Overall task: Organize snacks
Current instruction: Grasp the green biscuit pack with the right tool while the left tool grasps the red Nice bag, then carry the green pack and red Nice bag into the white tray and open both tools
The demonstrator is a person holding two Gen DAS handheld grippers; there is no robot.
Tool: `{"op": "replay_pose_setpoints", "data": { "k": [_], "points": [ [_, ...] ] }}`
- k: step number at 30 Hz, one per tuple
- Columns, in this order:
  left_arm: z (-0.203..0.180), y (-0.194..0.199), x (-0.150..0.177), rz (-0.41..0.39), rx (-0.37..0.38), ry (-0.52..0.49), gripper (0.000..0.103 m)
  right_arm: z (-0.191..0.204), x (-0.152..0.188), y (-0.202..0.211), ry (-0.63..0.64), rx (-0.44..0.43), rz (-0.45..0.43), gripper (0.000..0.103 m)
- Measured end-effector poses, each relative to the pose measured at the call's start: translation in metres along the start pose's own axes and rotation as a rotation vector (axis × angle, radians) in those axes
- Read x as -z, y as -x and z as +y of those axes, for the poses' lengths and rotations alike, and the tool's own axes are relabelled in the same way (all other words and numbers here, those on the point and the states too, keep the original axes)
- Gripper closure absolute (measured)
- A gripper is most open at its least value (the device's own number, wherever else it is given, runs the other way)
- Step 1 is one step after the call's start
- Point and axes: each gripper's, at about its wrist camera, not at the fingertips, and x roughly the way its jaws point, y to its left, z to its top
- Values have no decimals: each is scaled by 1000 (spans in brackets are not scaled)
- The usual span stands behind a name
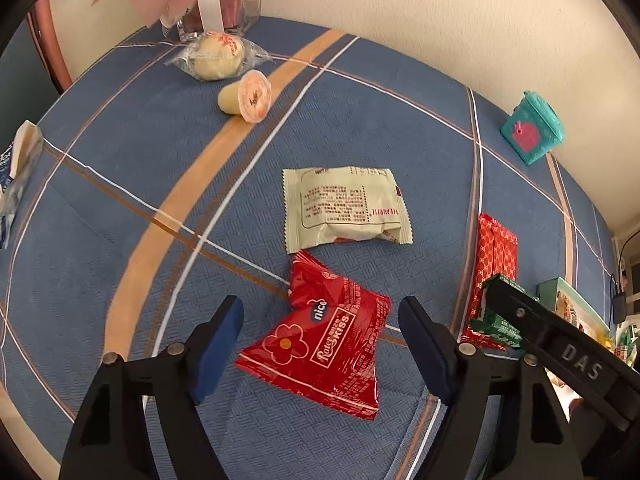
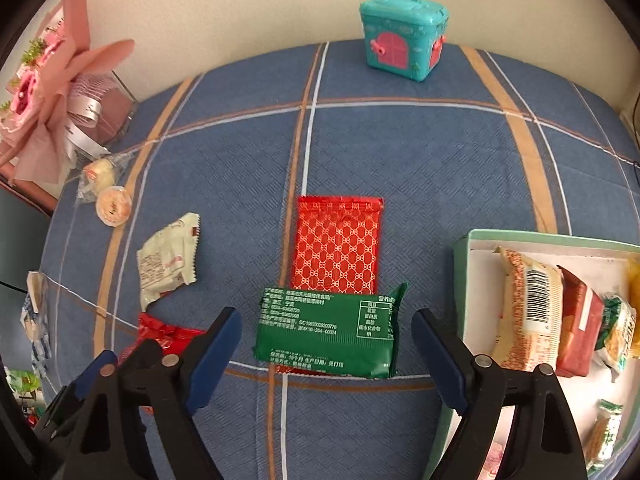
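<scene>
The left gripper [image 1: 320,350] hangs over a red snack bag [image 1: 326,344] with a flower on it, and its fingers [image 1: 218,350] are spread wide, holding nothing. The bag lies flat on the blue checked cloth [image 1: 120,216] of the bench, with its long side slanting from near left to far right. Just behind it, almost touching, lies a pale cream packet [image 1: 344,208] with its printed side up.

The right gripper [image 2: 326,354] is also wide open and holds nothing. Between its fingers [image 2: 438,360] lies a green packet [image 2: 328,332], long side running left to right. It sits on the near end of a red patterned packet [image 2: 338,244], which points straight away.

To the right, a pale green box [image 2: 464,276] sits close to the right finger. It holds several snacks standing side by side.

Far off to the left lie a small jelly cup [image 1: 248,96] on its side and a round bun in clear wrap [image 1: 218,56], near a pink flower bunch [image 2: 44,92]. A teal toy box [image 2: 402,36] stands at the far edge by the wall. The middle of the cloth has lots of bare room.
</scene>
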Motion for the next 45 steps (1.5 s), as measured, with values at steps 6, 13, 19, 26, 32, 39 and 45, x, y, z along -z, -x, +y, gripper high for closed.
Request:
{"op": "replay_pose_setpoints", "data": {
  "k": [6,13,19,26,32,39,45],
  "points": [
    [-6,-7,1,25,0,-15,47,-2,1,-11,-11,4,21,28],
    [-10,-5,2,28,8,-9,50,-2,5,-10,-10,-2,15,33],
    [-8,13,3,0,2,-11,50,-10,12,5,-31,-24,0,34],
    [-12,35,6,-33,-9,-21,50,-18,26,30,-46,-44,-30,34],
    [-20,49,13,-60,-15,-40,50,-28,41,46,-47,-40,-45,34],
    [-33,61,23,-78,-15,-66,50,-43,55,66,-65,-40,-58,34],
    [-52,71,34,-86,15,-101,50,-59,65,83,-87,-40,-73,34]
  ]
}}
